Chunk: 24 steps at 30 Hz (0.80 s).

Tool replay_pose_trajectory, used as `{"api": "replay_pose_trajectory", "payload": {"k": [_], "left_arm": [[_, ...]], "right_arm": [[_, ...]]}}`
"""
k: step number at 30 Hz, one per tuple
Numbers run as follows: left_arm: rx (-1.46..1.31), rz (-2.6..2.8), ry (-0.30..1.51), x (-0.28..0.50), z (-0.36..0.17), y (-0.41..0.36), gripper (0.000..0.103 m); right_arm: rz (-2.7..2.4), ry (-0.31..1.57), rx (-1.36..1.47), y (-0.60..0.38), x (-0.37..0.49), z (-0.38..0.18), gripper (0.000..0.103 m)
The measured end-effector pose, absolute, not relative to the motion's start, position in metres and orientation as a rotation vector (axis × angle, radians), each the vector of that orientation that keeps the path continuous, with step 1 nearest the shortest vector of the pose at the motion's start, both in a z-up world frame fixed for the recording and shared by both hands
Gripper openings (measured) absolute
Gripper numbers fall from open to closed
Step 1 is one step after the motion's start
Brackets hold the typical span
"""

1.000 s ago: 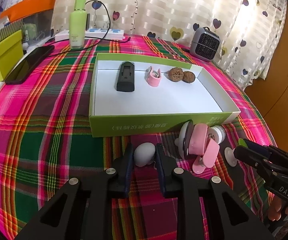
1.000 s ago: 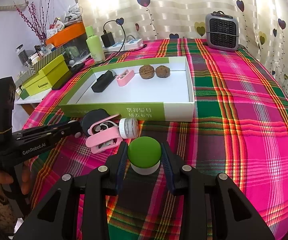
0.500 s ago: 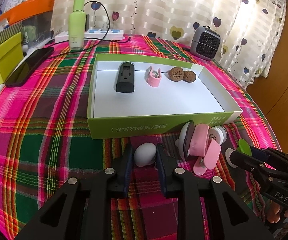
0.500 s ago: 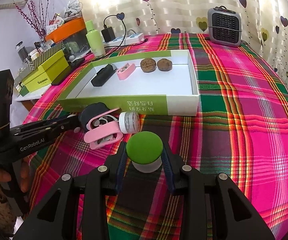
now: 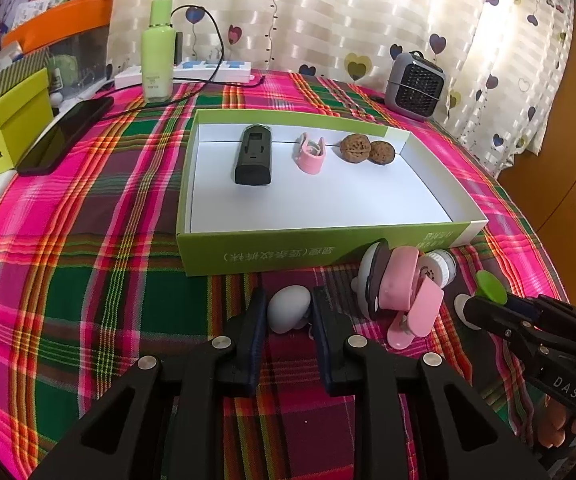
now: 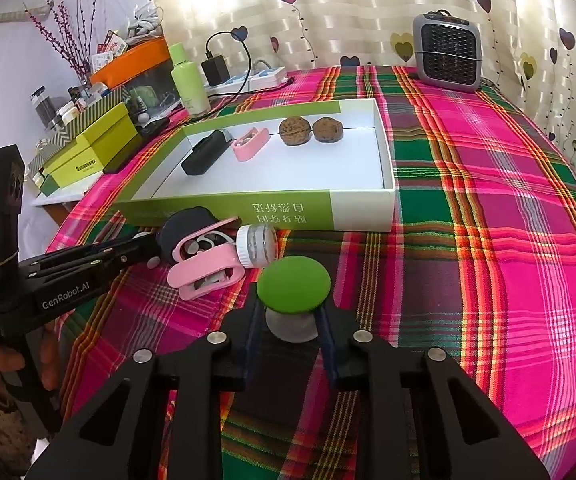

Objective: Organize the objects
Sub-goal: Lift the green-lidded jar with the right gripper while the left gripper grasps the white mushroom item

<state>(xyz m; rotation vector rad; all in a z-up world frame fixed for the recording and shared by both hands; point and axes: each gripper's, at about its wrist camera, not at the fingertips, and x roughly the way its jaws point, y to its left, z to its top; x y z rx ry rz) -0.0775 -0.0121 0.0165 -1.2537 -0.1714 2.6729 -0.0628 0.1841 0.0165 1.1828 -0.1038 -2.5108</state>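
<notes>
Both tools grip w/ narrow jaws: left tool (image 5: 289, 312) holds grey egg-shaped item (image 5: 289, 307), right tool (image 6: 289, 317) holds green-capped jar (image 6: 292, 300), both near tray's (image 6: 288, 216) near wall, prob. for loading into it.

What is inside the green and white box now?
Inside the box: a black device, a pink clip, two walnuts. Its near wall hides a strip of floor.

Tray (image 5: 440, 204): holds, left to right along its far wall, 1 remote (image 5: 253, 157), 1 clip (image 5: 310, 154), 2 walnuts (image 5: 364, 150). Before its near wall: egg-shaped item (image 5: 288, 309), clamshell case (image 5: 406, 292), capped jar (image 6: 292, 304).
</notes>
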Motion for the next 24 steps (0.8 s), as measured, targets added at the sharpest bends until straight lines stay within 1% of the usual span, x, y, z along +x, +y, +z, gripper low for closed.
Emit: {"api": "replay_pose_trajectory", "payload": {"k": [3,4,5,6,24], "left_arm": [[-1.255,2.672,-0.175,-0.0768,0.0166,-0.0124,0.02],[-1.255,2.673,-0.174,-0.0767,0.0165,-0.012,0.02],[-1.254,2.672,-0.172,-0.0761,0.0164,-0.0115,0.02],[-1.254,2.673,-0.172,-0.0759,0.0164,-0.0116,0.02],[-1.249,2.685,-0.157,-0.0686,0.018,-0.0128,0.02]], "right_arm": [[-2.51,-0.108,1.182,0.1843,-0.0633,0.016,0.025],[-2.511,-0.108,1.181,0.1845,-0.0632,0.0162,0.023],[-2.512,-0.107,1.18,0.1847,-0.0633,0.0163,0.018],[-2.512,-0.107,1.181,0.1846,-0.0633,0.0163,0.018],[-2.505,-0.104,1.157,0.1828,-0.0619,0.0184,0.018]]}}
